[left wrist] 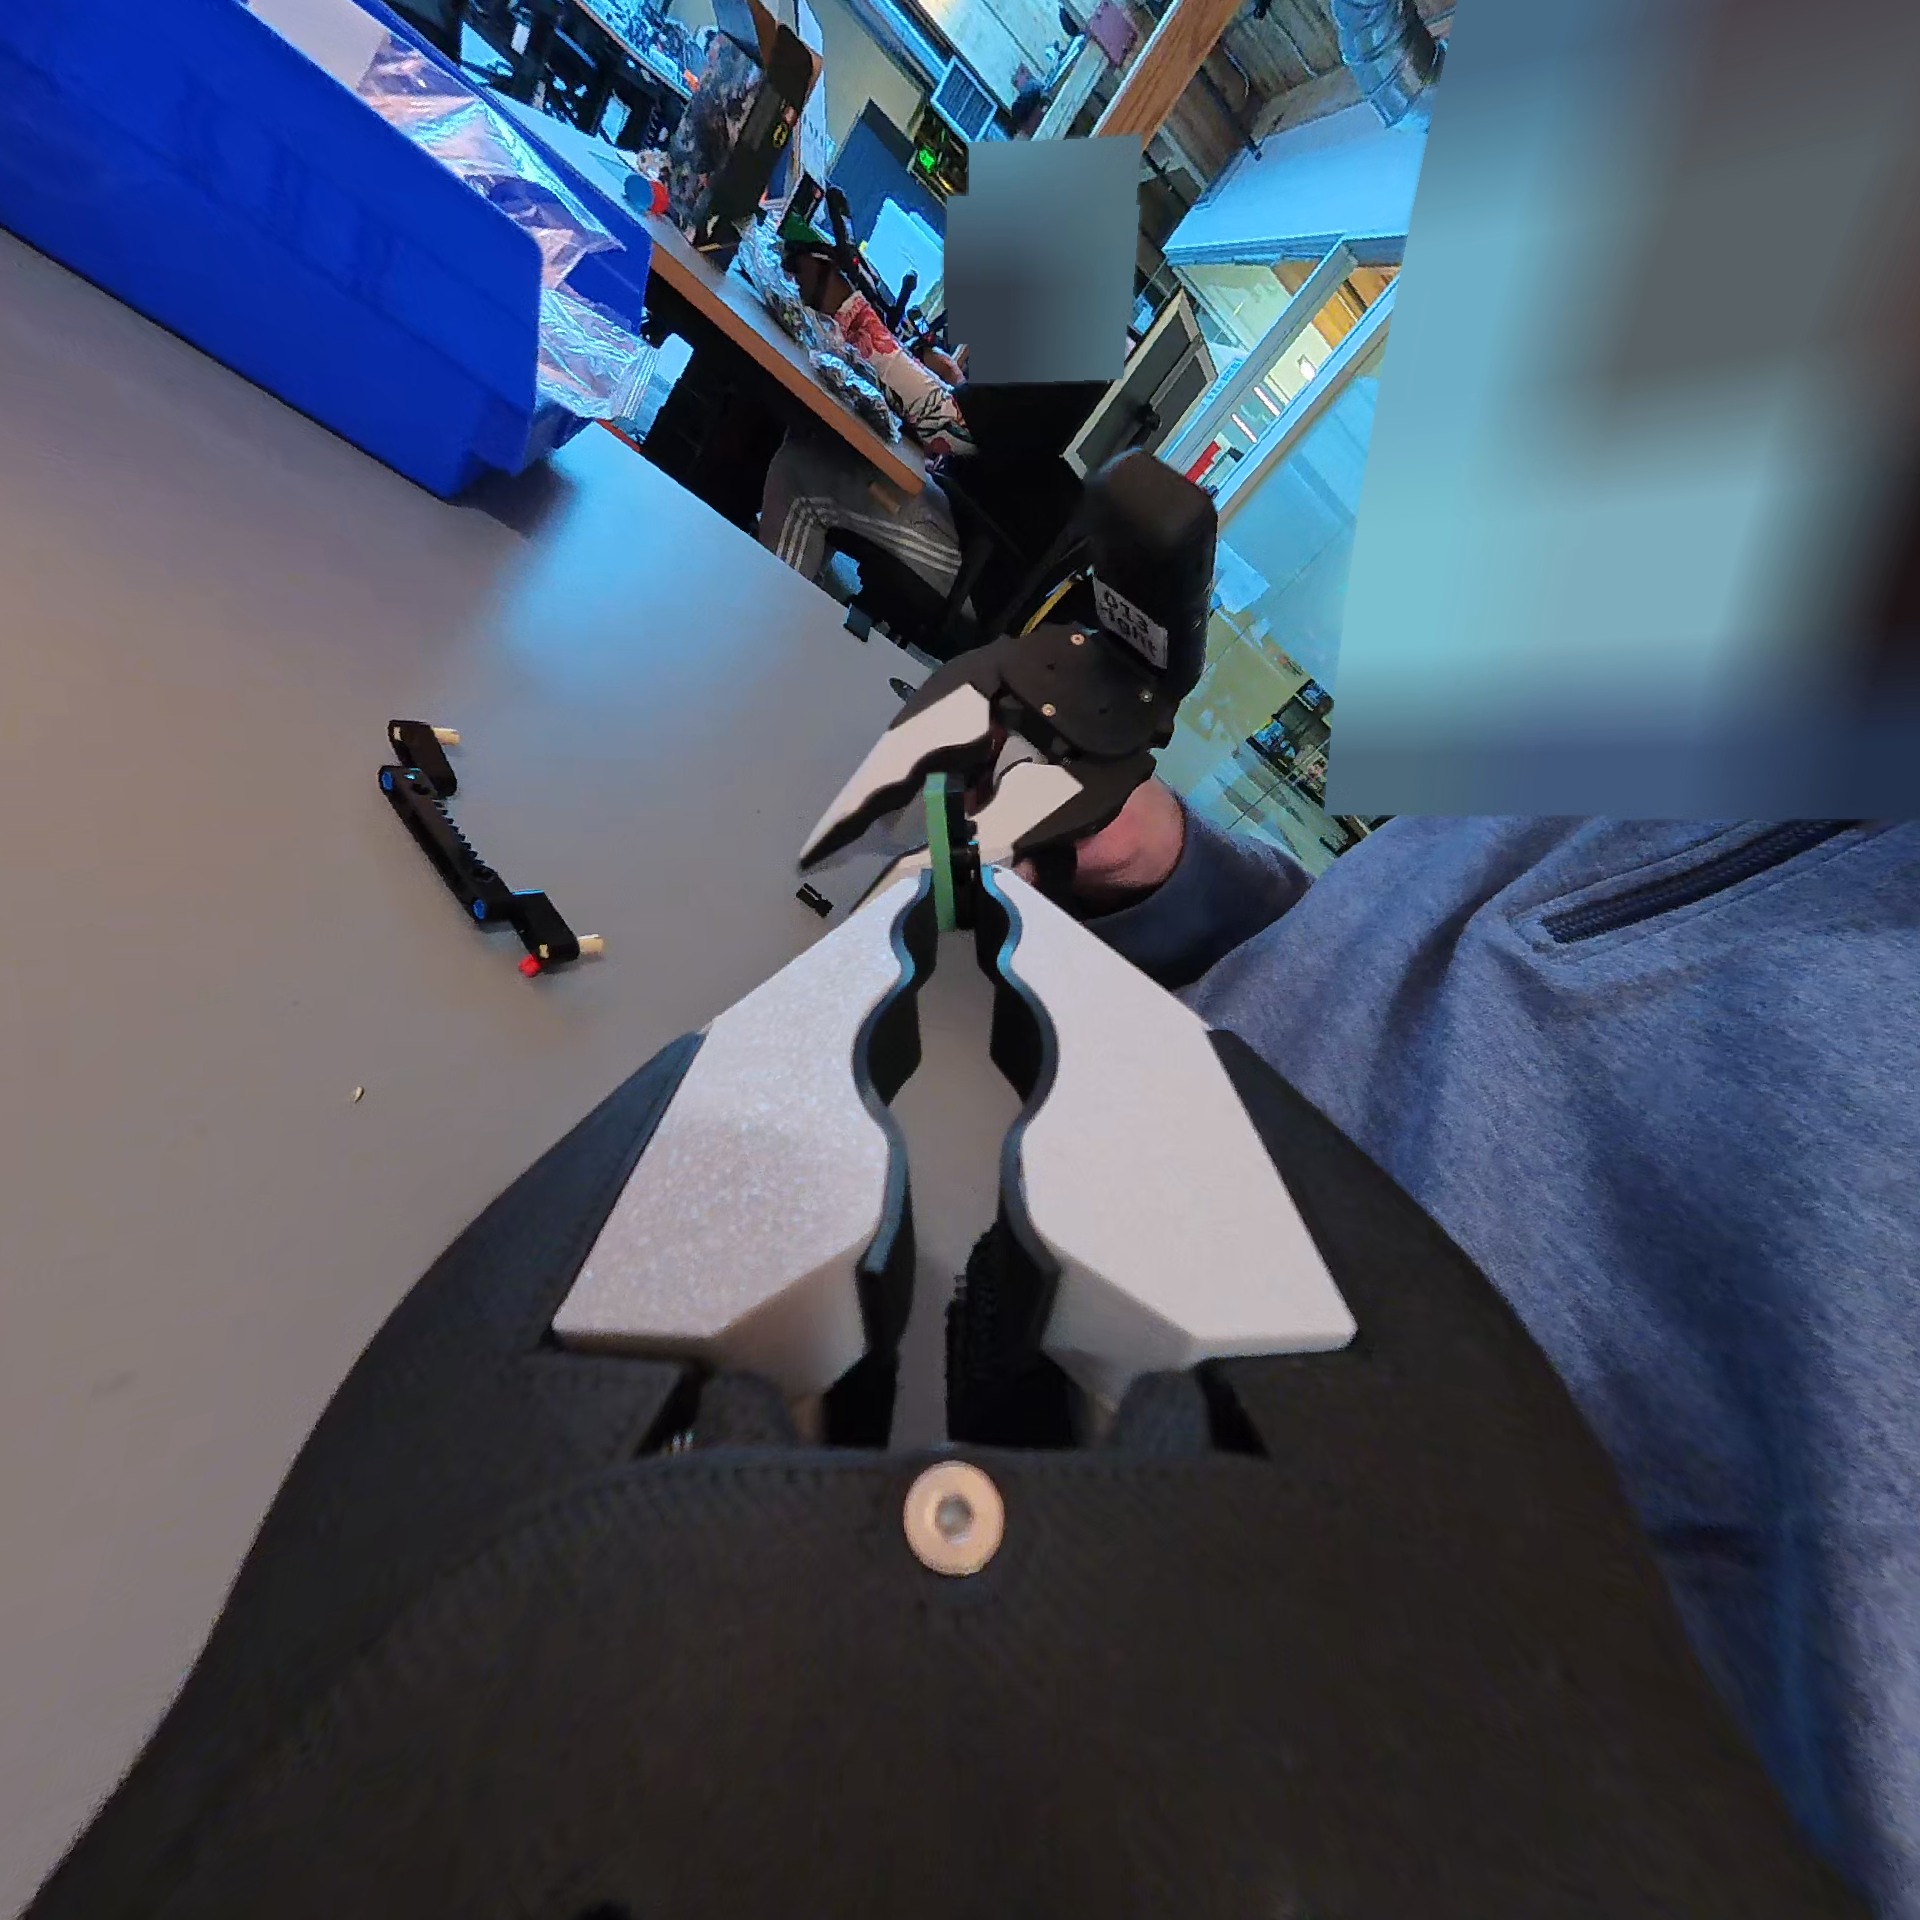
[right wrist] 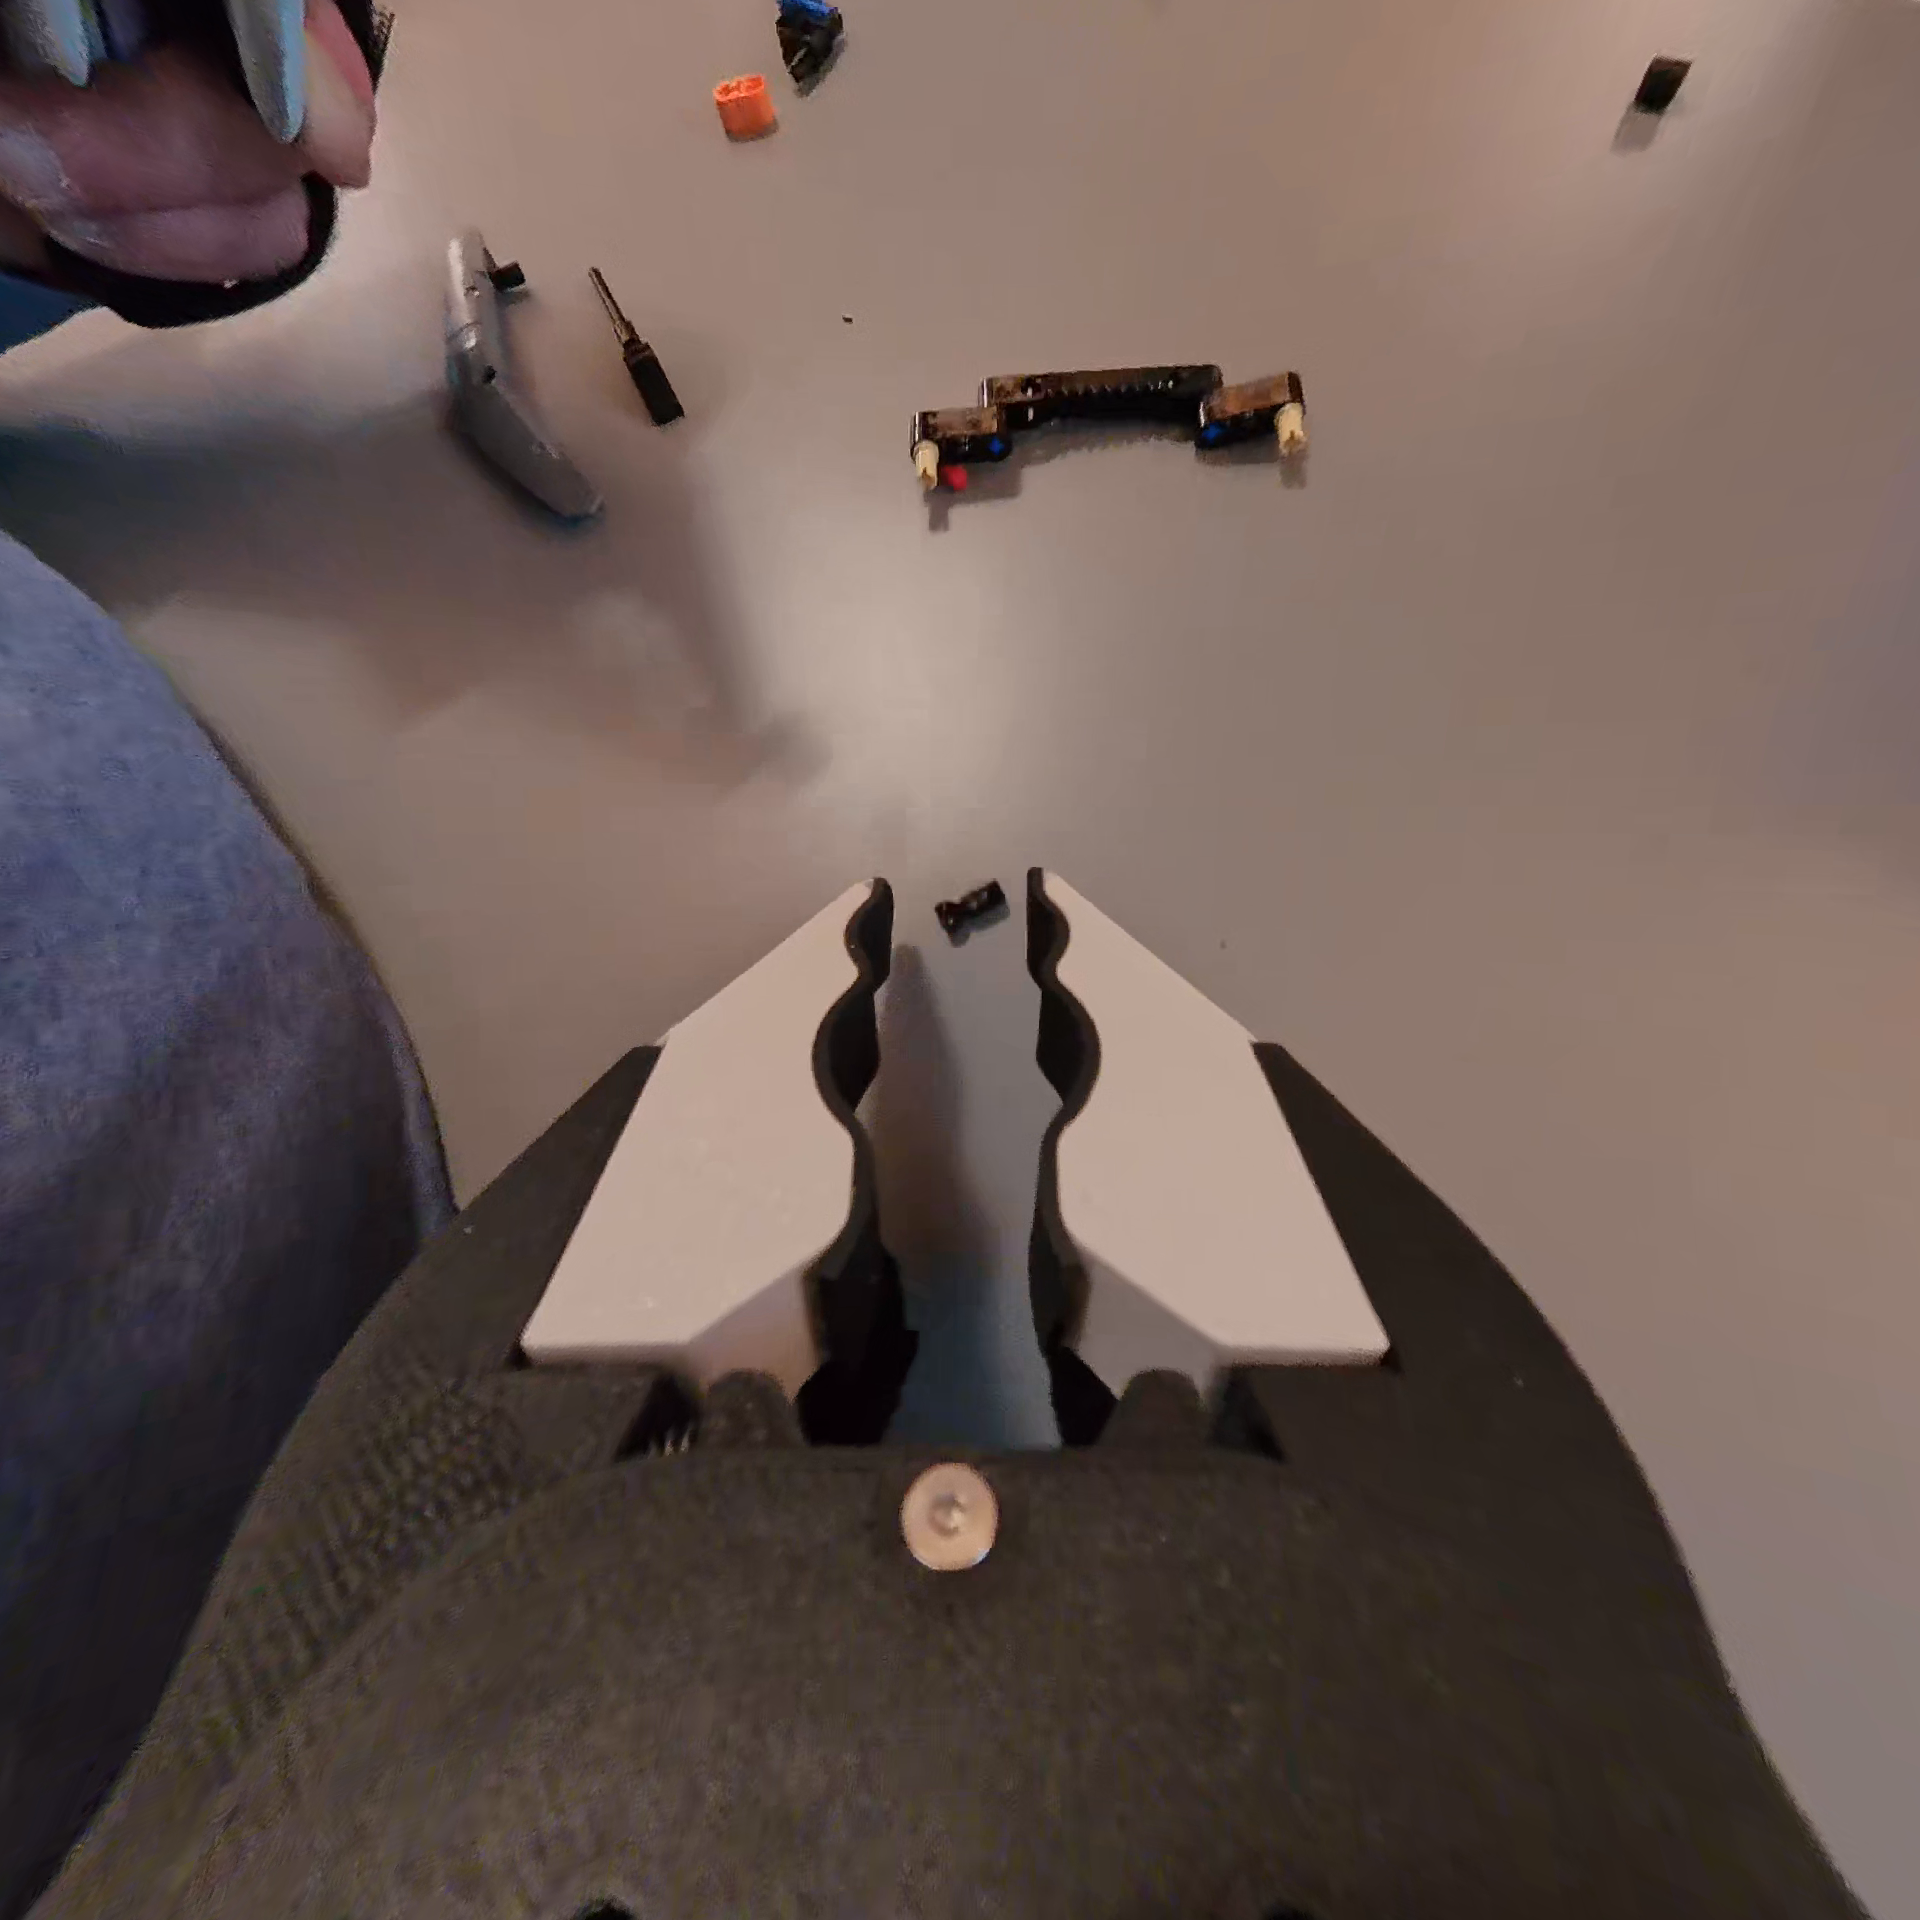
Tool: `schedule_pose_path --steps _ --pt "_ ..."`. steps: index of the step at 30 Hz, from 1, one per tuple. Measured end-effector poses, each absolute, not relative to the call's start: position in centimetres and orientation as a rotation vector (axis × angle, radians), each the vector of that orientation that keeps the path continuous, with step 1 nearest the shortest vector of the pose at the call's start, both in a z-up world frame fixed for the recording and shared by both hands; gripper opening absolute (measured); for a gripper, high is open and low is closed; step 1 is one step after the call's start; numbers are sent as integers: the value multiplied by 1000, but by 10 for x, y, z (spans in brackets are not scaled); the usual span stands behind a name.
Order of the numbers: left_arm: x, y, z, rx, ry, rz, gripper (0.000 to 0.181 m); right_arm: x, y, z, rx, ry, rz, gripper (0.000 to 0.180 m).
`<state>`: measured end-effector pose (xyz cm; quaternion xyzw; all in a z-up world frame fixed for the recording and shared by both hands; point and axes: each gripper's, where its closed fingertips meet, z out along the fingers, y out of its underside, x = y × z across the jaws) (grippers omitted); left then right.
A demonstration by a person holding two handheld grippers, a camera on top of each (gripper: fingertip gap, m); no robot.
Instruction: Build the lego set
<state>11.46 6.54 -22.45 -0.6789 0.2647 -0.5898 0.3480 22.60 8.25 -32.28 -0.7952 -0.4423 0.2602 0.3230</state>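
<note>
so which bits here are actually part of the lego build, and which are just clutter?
Part of the build:
- green piece pinched in the left gripper
- small black pin on the table, between the open right gripper's tips
- black rack assembly
- grey curved panel
- black axle
- orange bush

Lying about:
- blue bin
- clear plastic bags

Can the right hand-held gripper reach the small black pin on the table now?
Probably yes. The right hand-held gripper is open and empty, and the small black pin lies just past its fingertips on the bare table, nothing between.
</note>
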Motion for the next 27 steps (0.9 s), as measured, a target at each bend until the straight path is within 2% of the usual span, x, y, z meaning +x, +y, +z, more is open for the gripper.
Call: schedule_pose_path --steps 4,7,13,21,27 --pt "119 66 -229 -1770 703 -1544 4 236 80 -324 -2047 -1271 704 24" --pt "122 66 -227 -1773 725 -1528 4 240 81 -327 -2060 -1364 696 5" --pt "119 67 -228 -1780 700 -1523 4 220 76 -331 -2027 -1385 731 1" --pt "120 67 -225 -1778 719 -1519 4 224 84 -315 -2022 -1301 736 8" --pt "120 67 -226 -1774 720 -1524 4 217 82 -327 -2082 -1299 679 12"
